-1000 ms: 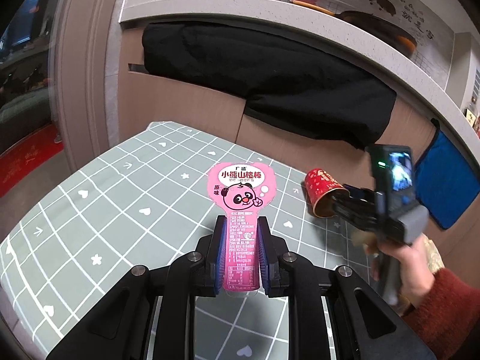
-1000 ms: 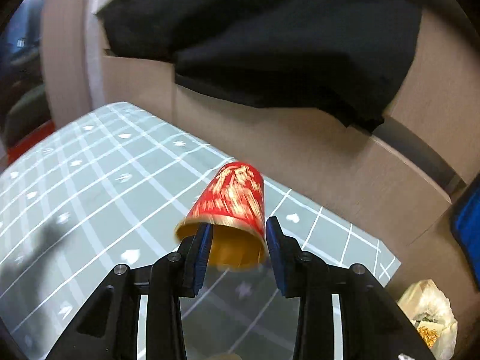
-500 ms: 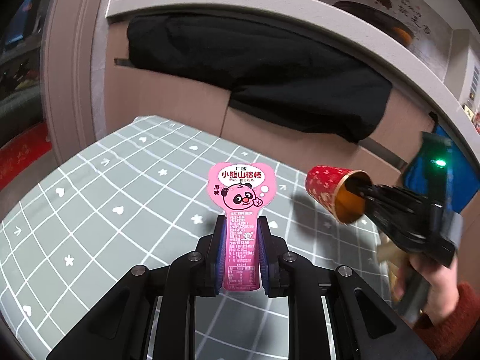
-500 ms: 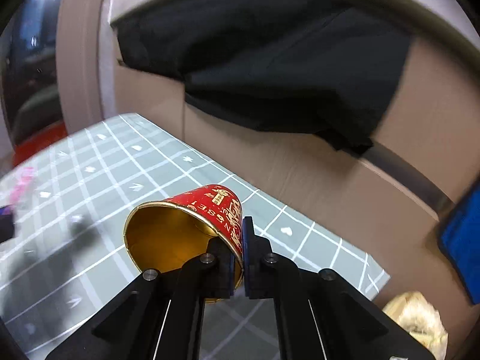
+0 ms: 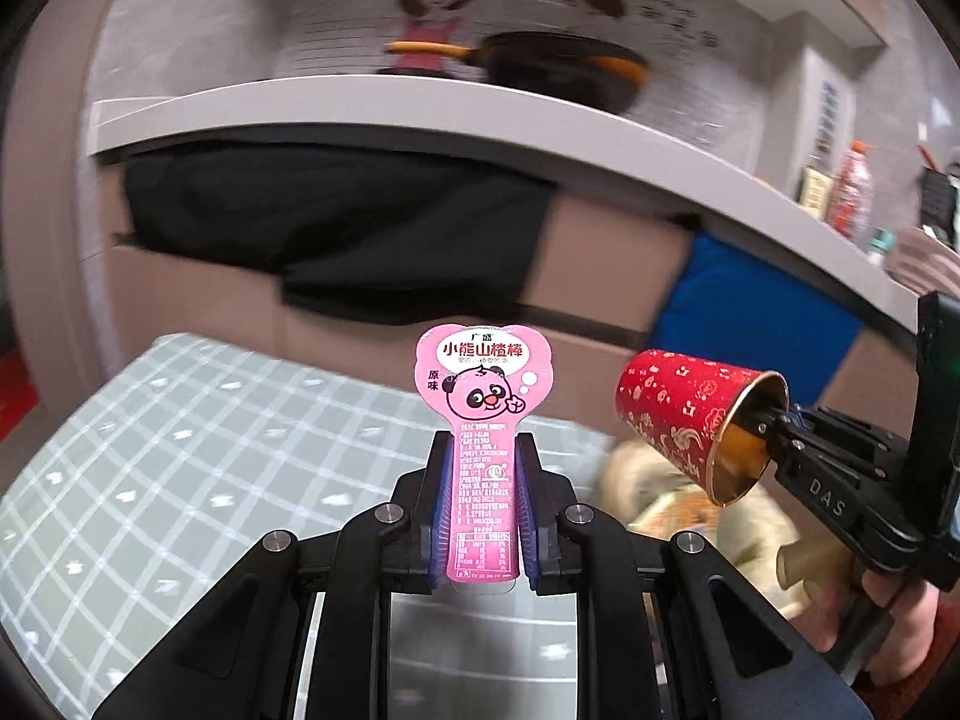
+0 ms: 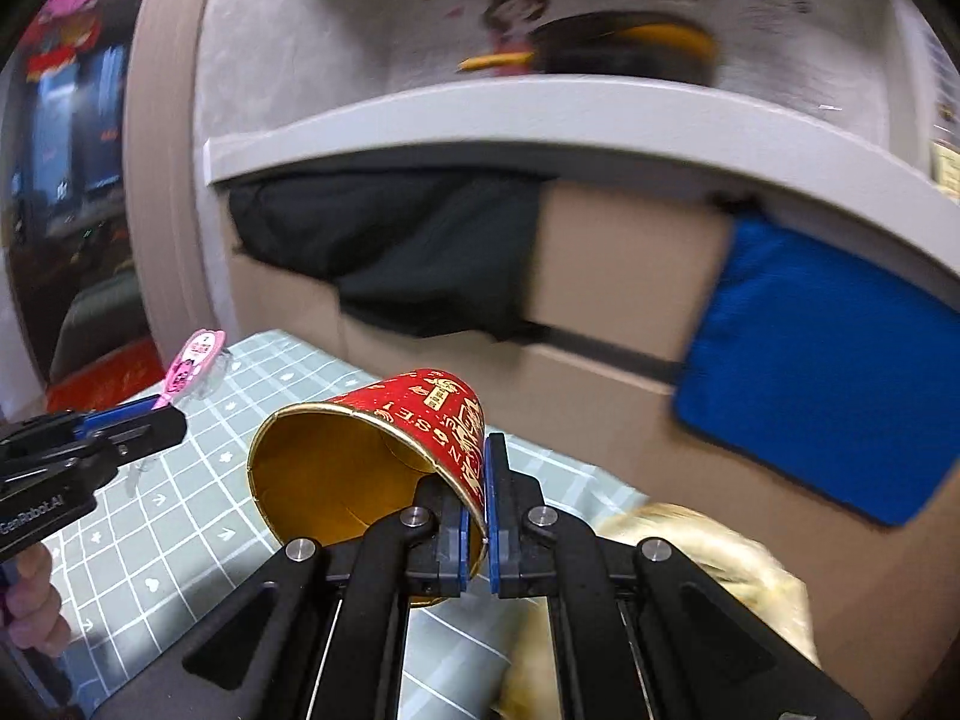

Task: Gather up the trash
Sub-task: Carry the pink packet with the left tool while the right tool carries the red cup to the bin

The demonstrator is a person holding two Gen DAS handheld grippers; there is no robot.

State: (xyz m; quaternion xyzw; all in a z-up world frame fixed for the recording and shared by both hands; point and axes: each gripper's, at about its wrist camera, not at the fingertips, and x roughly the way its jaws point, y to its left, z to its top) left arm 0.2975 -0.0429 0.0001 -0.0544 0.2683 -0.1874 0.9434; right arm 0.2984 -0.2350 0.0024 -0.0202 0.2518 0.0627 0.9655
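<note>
While each gripper clamps trash, a grid-patterned tablecloth (image 5: pixel 180 456) lies below a grey counter (image 5: pixel 420 114) bearing a pan (image 5: pixel 558 75)

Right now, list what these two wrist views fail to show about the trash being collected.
- Pale plastic bag: blurred in both views; the red paper cup with gold lining and the right gripper hide parts. Contents unreadable.
- Pink panda snack wrapper: lower text too small; sides covered by left gripper pads.
- Cup's base: unseen in right wrist view, turned away.
- Green checked table: near edge cut off.
</note>
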